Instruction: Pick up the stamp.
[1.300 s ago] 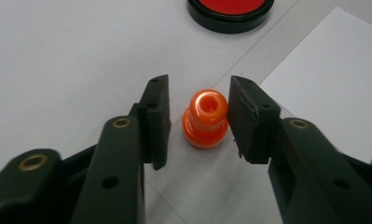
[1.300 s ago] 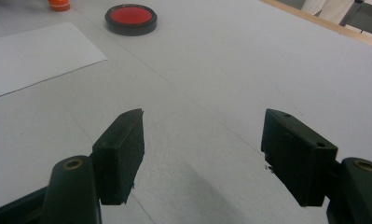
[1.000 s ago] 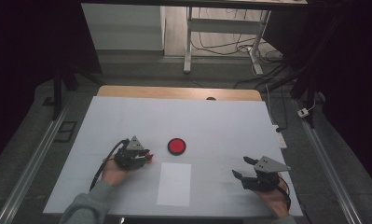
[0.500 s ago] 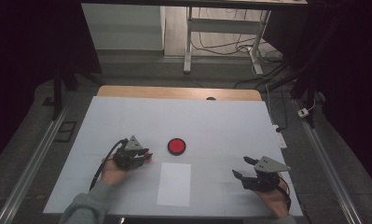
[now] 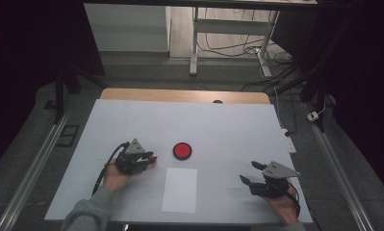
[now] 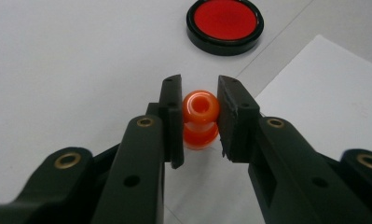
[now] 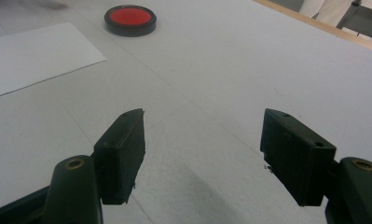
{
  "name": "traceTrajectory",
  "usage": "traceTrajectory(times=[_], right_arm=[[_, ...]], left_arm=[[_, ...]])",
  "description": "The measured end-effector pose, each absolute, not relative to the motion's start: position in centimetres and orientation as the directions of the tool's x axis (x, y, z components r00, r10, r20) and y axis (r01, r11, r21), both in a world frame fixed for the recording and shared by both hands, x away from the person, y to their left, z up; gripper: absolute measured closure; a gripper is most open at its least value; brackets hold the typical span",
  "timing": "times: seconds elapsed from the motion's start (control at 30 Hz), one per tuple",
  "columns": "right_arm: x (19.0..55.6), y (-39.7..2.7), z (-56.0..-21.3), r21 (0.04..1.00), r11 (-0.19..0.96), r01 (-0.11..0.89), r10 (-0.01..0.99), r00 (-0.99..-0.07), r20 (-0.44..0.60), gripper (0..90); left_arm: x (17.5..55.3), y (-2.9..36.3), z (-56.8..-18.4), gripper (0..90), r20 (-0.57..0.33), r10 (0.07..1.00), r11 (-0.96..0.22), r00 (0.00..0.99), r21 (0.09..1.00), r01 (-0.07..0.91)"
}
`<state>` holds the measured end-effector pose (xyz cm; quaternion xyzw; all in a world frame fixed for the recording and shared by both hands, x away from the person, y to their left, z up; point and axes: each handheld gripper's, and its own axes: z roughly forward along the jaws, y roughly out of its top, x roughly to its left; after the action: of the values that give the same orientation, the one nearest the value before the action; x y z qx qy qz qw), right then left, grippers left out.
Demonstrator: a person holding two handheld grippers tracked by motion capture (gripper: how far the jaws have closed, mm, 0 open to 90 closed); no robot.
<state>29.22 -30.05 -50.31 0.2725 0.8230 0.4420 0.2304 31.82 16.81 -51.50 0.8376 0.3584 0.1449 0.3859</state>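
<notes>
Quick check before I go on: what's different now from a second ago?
Nothing has visibly moved. The left gripper is closed on the small orange spool, as before; the right gripper rests open near the table's right side. The red disc and white sheet lie where they were.

Upright glossy orange spool (image 6: 200, 119) in left gripper (image 6: 199, 117)

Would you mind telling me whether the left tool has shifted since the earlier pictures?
No. The left tool keeps its place left of the red disc, shut on the orange piece.
</notes>
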Motion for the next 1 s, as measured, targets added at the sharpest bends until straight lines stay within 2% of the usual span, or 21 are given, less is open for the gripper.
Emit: traceTrajectory(times=[1.0], right_arm=[[29.1,-30.1,-50.2,0.852,0.466,0.239,0.655,-0.740,-0.151,30.4]], left_arm=[[30.7,17.3,-48.8,72.2,-0.106,0.692,-0.324,0.714,0.838,0.438]])
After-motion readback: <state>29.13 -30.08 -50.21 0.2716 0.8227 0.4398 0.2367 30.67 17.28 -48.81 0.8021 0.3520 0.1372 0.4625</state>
